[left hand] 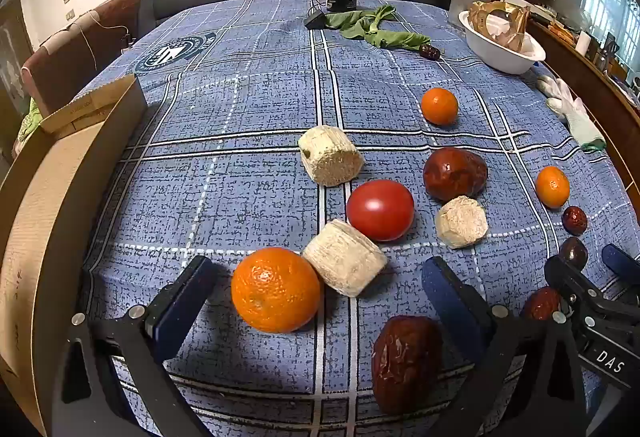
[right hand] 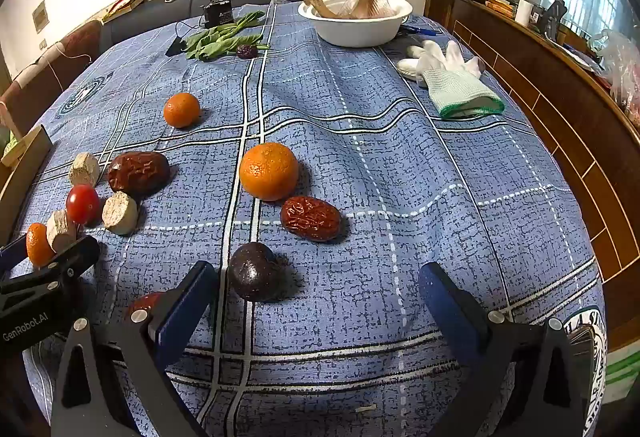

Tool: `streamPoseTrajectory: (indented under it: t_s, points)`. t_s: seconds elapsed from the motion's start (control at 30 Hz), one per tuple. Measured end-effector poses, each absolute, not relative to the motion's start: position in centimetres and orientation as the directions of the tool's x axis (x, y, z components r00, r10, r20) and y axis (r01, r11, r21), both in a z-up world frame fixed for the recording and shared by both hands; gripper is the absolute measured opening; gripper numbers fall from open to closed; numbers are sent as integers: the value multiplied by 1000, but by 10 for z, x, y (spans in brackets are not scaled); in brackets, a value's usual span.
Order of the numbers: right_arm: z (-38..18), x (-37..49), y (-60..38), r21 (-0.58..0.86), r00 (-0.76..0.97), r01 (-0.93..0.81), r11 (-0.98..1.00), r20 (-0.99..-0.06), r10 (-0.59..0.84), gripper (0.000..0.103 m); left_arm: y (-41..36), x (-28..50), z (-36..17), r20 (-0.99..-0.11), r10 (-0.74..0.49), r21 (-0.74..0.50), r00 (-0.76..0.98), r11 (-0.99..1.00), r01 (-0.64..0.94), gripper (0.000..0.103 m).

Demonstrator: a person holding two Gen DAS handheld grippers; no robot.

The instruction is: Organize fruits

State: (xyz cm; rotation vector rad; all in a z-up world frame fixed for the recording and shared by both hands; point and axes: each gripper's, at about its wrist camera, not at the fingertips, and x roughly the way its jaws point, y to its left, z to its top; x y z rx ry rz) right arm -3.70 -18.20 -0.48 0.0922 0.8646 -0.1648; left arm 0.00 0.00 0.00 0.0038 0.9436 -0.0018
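Left gripper [left hand: 316,301] jaws apart around nearest orange [left hand: 276,289] on blue tablecloth [left hand: 240,97]; right gripper [right hand: 318,301] apart, empty. Risk: round orange rolls off when pinched, nudging touching pale cylinder [left hand: 345,257].

The left gripper [left hand: 316,301] is a black frame with two angular arms, each ending in a flat, dark blue finger pad [left hand: 182,303]; round silver screw heads sit at the joints of each arm, and triangular cut-outs show lower in the frame; its side carries white lettering that reads "GenRobot.AI". The right gripper [right hand: 318,303] is the same build: black arms, dark blue fingers [right hand: 450,303], paired silver screws, triangular openings; seen from the left wrist camera, its black body bears the white letters "DAS".
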Motion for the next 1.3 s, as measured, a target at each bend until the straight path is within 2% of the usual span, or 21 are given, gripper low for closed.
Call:
streamPoseTrajectory:
  t_s: [0.63, 1.03, 1.13, 1.3]
  points:
    - [-5, -37, -182, 14, 637, 181, 983, -763, -107, 102, 0, 0, 0, -811, -1, 4, 586, 1000, 7, 103]
    - [-3, -35, -177, 18, 570, 184, 983, -817, -91, 103, 5, -1, 2, -850, -75, -7, 522, 992, 130, 102]
    - [-2, -36, -176, 13, 561, 199, 980, -821, -103, 102, 11, -16, 12, -829, -144, -73, 540, 986, 151, 98]
    - [13, -56, -169, 23, 621, 218, 976, -774, -120, 102, 25, -46, 39, -754, -107, -43, 648, 993, 114, 98]
